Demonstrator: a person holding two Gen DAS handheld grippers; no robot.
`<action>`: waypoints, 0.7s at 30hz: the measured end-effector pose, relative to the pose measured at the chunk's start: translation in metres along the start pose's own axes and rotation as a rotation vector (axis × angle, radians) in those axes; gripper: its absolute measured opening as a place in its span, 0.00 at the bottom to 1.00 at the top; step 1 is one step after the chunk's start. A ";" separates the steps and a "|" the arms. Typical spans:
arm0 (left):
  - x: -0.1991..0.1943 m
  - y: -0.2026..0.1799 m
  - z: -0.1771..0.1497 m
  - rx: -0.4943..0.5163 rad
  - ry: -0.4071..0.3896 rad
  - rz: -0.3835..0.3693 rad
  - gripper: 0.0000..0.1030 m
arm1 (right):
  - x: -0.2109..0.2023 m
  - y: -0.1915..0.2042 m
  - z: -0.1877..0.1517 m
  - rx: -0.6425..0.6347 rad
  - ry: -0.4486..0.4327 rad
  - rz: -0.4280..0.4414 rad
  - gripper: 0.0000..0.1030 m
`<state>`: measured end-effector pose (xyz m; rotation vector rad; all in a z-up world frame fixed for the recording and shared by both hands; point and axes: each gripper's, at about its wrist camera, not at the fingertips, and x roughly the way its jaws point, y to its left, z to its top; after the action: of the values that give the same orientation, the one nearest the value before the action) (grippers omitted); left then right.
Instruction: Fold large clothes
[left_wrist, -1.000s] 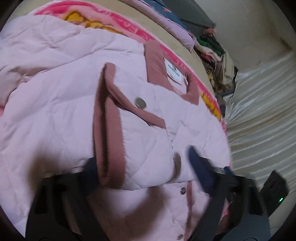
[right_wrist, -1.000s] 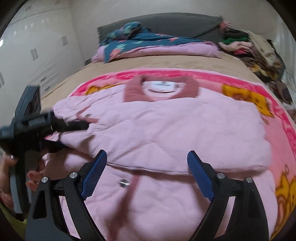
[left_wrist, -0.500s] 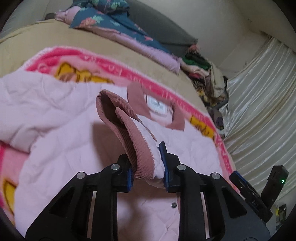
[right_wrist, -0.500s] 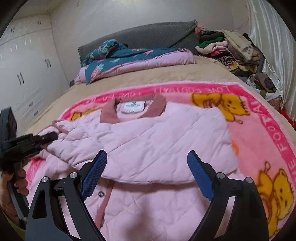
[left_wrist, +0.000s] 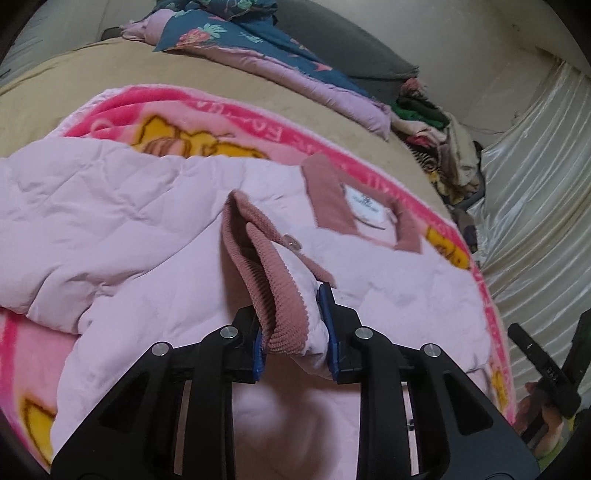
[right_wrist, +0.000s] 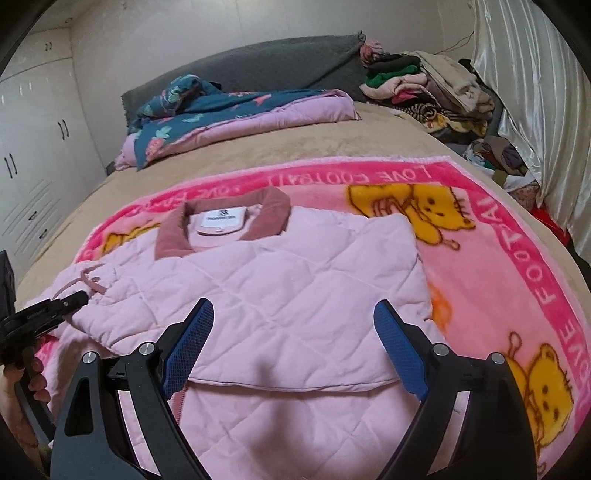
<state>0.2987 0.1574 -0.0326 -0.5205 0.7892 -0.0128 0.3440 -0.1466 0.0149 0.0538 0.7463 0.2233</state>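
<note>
A pale pink quilted jacket (right_wrist: 295, 288) with a dusty-rose collar (right_wrist: 221, 225) lies on a pink cartoon blanket (right_wrist: 517, 258) on the bed. Its right sleeve is folded across the chest. My left gripper (left_wrist: 293, 339) is shut on the ribbed rose cuff (left_wrist: 273, 295) of the left sleeve and holds it above the jacket (left_wrist: 110, 240). It also shows at the left edge of the right wrist view (right_wrist: 70, 302). My right gripper (right_wrist: 291, 347) is open and empty, hovering over the jacket's lower middle.
A folded floral quilt (right_wrist: 229, 110) lies at the head of the tan bed (right_wrist: 332, 144). A heap of clothes (right_wrist: 424, 85) sits at the far right corner. Cream curtains (right_wrist: 535, 92) hang on the right, white wardrobes (right_wrist: 33, 147) on the left.
My left gripper closed on the sleeve cuff and lifted it off the jacket. My right gripper has pulled back and up, staying open.
</note>
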 end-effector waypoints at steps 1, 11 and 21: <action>0.001 0.001 -0.001 -0.001 0.005 0.007 0.17 | 0.003 -0.001 0.000 -0.003 0.003 -0.005 0.85; 0.017 0.018 -0.011 -0.022 0.068 0.091 0.23 | 0.077 -0.042 -0.022 0.081 0.198 -0.104 0.87; 0.006 0.017 -0.013 -0.012 0.090 0.125 0.47 | 0.065 -0.032 -0.035 0.059 0.159 -0.113 0.92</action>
<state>0.2914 0.1656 -0.0519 -0.4837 0.9095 0.0848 0.3720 -0.1644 -0.0579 0.0505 0.9112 0.0980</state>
